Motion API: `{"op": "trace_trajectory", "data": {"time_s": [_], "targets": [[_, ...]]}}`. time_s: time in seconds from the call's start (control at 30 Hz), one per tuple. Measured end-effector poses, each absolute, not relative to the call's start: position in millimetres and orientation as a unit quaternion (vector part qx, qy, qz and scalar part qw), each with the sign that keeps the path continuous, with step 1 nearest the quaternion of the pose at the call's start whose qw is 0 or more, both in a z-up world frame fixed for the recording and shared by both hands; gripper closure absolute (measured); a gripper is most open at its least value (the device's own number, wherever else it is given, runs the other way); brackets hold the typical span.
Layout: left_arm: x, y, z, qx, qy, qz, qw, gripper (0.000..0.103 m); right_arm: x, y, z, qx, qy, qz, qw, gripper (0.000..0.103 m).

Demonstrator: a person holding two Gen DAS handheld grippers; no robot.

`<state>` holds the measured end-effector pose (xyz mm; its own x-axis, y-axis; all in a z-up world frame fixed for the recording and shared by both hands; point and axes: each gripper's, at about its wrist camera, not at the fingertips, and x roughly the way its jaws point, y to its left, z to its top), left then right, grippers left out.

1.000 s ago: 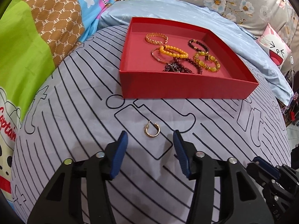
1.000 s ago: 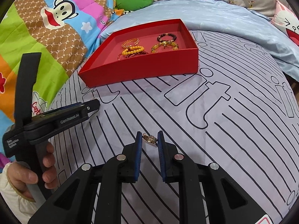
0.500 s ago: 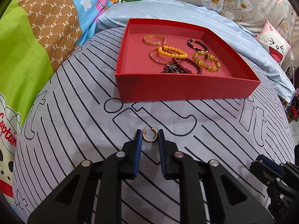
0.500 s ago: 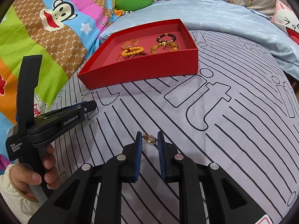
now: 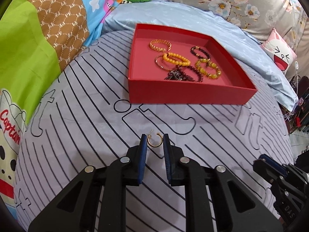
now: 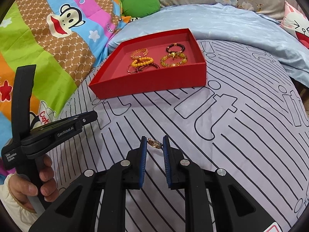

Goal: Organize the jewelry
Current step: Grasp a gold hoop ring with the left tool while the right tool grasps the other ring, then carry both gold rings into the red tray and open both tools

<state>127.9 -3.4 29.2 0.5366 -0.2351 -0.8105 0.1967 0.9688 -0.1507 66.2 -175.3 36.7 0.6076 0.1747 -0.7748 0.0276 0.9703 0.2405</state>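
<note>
My left gripper (image 5: 154,142) is shut on a small gold hoop earring (image 5: 155,140), held at its blue fingertips above the striped grey bedsheet. My right gripper (image 6: 154,143) is shut on another small gold piece of jewelry (image 6: 154,143) at its tips. A red tray (image 5: 193,96) lies ahead on the bed and holds several bracelets: gold chain, orange beads, yellow beads and dark beads. The tray also shows in the right wrist view (image 6: 154,85). The left gripper's body (image 6: 48,133) and the hand holding it show at the left of the right wrist view.
A colourful cartoon blanket (image 5: 38,38) lies along the left. A light blue quilt (image 5: 193,19) lies behind the tray. A cartoon pillow (image 5: 280,56) sits at the far right. The right gripper's tip (image 5: 274,166) shows at the lower right of the left wrist view.
My left gripper went from open around the earring on the sheet to shut on it, and holds it lifted. My right gripper stayed shut on its piece.
</note>
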Motion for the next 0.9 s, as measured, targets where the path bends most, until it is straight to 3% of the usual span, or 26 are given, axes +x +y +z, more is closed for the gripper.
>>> {"op": "trace_trajectory", "data": {"time_s": [0.47,0.9], "targets": [[122,-23,86,-0.009,0.434,-0.154,0.888,0.086,81,-168,85,0.098,0.393,0.056,0.913,0.087],[169,-51,129,0.003,0.388,-0.167,0.906,0.086,141,-178,129,0.079,0.345,0.048,0.934,0.087]]}}
